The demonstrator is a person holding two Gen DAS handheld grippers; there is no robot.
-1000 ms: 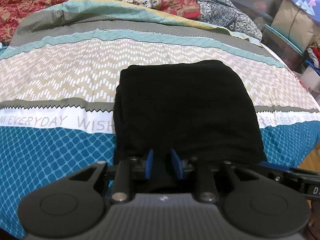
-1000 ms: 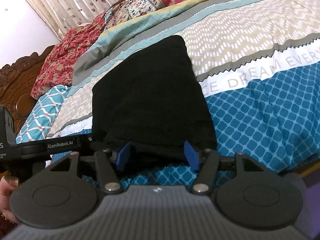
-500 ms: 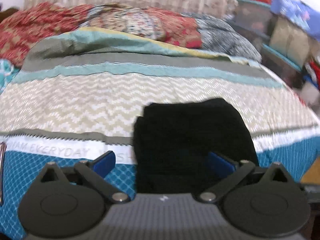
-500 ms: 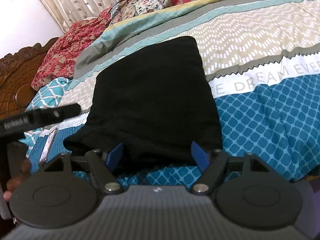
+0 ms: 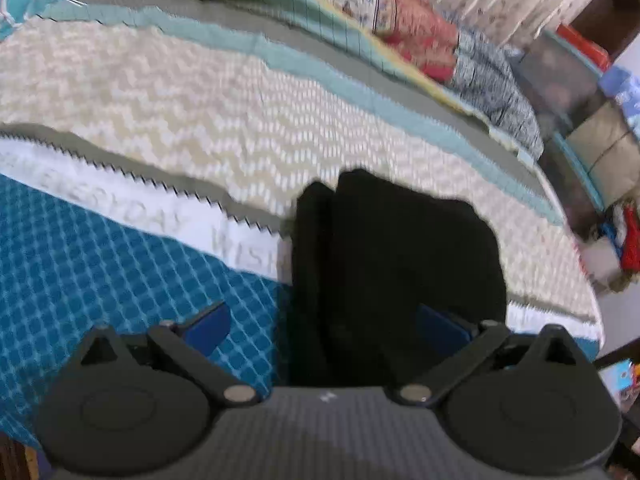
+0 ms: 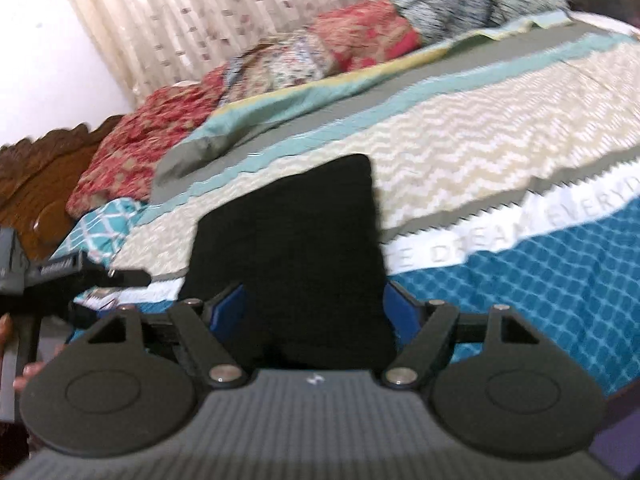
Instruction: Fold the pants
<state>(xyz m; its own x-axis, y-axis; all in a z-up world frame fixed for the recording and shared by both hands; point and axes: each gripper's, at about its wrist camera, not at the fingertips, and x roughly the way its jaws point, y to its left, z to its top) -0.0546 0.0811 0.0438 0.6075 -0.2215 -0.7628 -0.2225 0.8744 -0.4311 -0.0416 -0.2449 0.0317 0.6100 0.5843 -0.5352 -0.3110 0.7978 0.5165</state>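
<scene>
While you hold both tools above the bed's near edge, the stock reads as follows.

Item one: pants (image 5: 404,264), black, folded into a compact, thick rectangle. Location: flat on the bedspread (image 5: 200,132), across its lettered white band and blue diamond band, near the front edge of the bed. In the left view a narrower layer shows along the bundle's left side, slightly offset from the main stack.

Handling, as judged: soft, light, limp cloth; nothing fragile. It will sag and the layers may slide apart if you lift by one layer only. Take hold at the near edge, pinching through every layer, or at the two near corners, one tool to each.

Item two: left gripper (image 5: 326,326). Jaws spread wide and released; one blue pad hangs over the bedspread, the other over the black cloth, neither pressing.

Item three: right gripper (image 6: 314,308). Jaws apart and released; the bundle's near end lies between the blue pads, which flank it without pinching.

Item four: quilts and pillows (image 6: 352,44), patterned, heaped at the bed's far side, well apart from the bundle.

Status, as judged: folding looks complete or nearly so.
</scene>
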